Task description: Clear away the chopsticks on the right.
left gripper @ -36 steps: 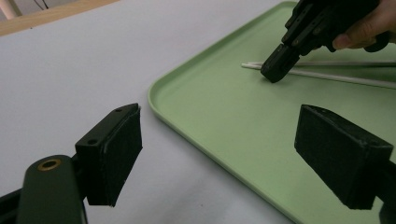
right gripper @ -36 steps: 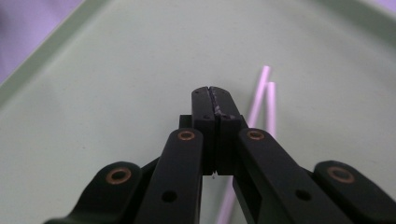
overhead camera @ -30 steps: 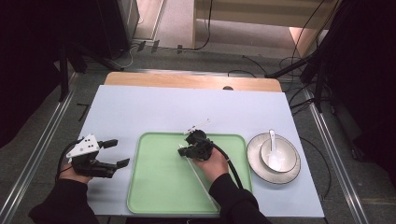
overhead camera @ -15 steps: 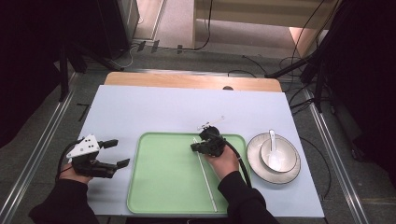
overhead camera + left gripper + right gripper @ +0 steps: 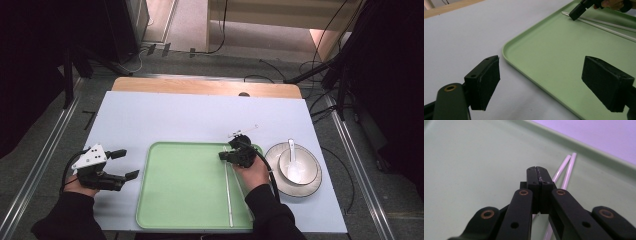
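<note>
Your pair of thin white chopsticks [image 5: 228, 186] lies on the flat green plastic tray [image 5: 180, 190] already — your right tool [image 5: 223, 156] is closed empty, left tool [image 5: 128, 164] wide — the white spoon [image 5: 293, 160] in the bowl probably remains.

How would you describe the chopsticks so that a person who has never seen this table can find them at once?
Find the green tray in the middle of the table's near edge. On its right side, beside the bowl with a spoon, lie the chopsticks: two thin, pale sticks running from the far rim to the near rim, just under the right claw. Nothing else lies in the tray.
</note>
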`<act>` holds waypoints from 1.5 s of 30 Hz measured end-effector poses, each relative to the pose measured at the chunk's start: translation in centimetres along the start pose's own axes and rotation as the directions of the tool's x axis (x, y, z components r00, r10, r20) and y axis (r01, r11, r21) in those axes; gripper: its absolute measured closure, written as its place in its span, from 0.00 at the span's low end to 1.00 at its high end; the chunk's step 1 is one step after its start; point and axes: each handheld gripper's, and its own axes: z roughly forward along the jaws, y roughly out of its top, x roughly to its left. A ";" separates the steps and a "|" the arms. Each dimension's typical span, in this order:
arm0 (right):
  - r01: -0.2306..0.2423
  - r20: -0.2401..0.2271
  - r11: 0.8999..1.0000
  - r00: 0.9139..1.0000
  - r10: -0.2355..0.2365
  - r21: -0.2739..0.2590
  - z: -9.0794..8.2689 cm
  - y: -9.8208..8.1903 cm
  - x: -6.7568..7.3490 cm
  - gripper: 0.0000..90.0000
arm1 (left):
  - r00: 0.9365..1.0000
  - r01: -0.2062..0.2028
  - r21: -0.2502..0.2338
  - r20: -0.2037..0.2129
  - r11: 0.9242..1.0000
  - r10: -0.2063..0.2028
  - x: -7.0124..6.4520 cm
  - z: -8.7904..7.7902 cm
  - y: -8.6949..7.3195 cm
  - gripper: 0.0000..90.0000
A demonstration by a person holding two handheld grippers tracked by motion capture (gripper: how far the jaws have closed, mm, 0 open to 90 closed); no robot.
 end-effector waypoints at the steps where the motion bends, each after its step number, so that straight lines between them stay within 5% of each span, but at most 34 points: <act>1: -0.009 0.004 1.000 1.000 0.009 -0.001 -0.1 -0.1 -0.1 1.00 | 1.000 0.003 -0.003 0.000 1.000 -0.003 0.0 0.0 0.0 0.17; 26: -0.076 0.086 0.997 0.993 0.077 -0.020 -3.0 -3.8 -1.1 1.00 | 1.000 -0.005 0.004 0.005 1.000 0.005 -0.1 0.4 0.3 0.17; 32: -0.096 0.065 0.995 0.993 0.098 -0.033 -3.3 -4.2 -1.0 1.00 | 1.000 -0.007 0.001 0.005 1.000 0.007 -0.1 0.4 0.3 0.17; 45: -0.042 0.026 0.999 0.999 0.042 -0.008 -4.0 -6.0 1.4 1.00 | 1.000 -0.007 -0.003 0.006 1.000 0.007 -0.2 0.4 0.3 0.17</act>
